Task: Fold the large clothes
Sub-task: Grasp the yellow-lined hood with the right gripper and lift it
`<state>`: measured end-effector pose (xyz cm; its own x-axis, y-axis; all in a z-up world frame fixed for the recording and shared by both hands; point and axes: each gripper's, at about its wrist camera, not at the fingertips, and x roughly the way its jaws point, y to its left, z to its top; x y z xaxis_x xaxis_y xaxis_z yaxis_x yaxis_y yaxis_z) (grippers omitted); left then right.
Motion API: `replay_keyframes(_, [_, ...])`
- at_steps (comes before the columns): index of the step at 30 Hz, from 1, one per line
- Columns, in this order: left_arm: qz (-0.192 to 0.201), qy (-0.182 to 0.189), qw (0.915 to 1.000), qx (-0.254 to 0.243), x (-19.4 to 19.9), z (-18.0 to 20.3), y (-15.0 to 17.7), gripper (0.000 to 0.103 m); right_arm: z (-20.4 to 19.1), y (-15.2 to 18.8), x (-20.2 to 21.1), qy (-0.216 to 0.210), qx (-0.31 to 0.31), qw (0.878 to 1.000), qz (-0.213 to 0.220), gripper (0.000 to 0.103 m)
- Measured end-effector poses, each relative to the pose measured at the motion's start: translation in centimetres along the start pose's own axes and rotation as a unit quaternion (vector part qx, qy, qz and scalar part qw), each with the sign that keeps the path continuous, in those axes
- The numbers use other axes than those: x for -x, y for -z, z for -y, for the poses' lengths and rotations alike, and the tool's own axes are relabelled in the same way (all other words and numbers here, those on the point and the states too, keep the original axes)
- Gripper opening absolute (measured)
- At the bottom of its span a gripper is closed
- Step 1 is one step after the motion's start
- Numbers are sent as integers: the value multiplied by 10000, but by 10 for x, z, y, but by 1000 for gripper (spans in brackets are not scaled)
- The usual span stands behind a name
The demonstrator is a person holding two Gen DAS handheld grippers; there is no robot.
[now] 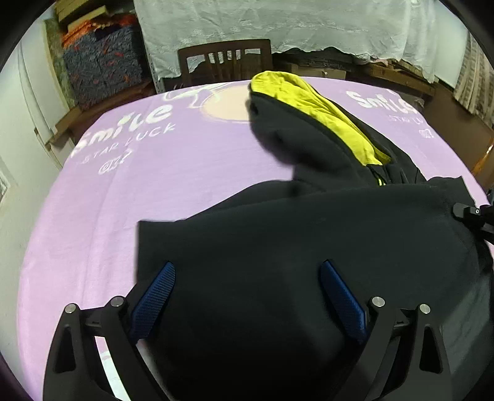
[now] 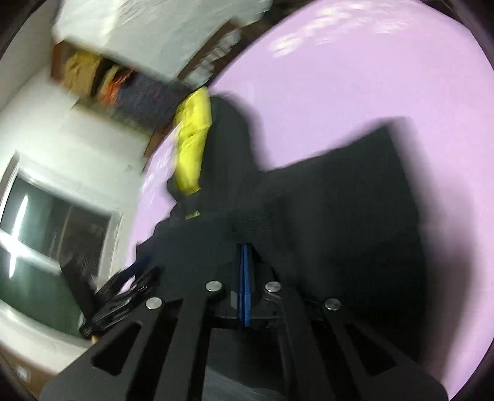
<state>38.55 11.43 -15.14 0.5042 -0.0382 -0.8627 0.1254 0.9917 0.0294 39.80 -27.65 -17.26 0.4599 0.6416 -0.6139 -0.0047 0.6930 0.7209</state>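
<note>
A black hooded garment with a yellow hood lining lies on the lilac blanket. My left gripper is open, its blue pads spread over the garment's near part. The right gripper's tip shows at that view's right edge. In the right wrist view, which is blurred, my right gripper is shut, blue pads pressed together over the black garment; whether cloth sits between them I cannot tell. The yellow lining lies farther off. The left gripper shows at lower left.
The blanket has white lettering. A wooden chair and a white cloth-covered surface stand beyond the far edge. Stacked patterned textiles sit at the far left. A window is in the white wall.
</note>
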Motion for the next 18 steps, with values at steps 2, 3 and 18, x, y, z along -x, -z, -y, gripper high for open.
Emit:
replay_keyframes(2, [-40,42,9998,176,11,-11,4,96,15,-1,18,171,-188,9995,163,0])
replay_keyframes(3, [-16,-79,9997,214,18,-13,6,96,20,-1,27,227,-262,9991,251,1])
replay_keyframes(18, [-44,164,9996,-244,29,53,42,99,-61,74,0,385,833,9951,-365,22])
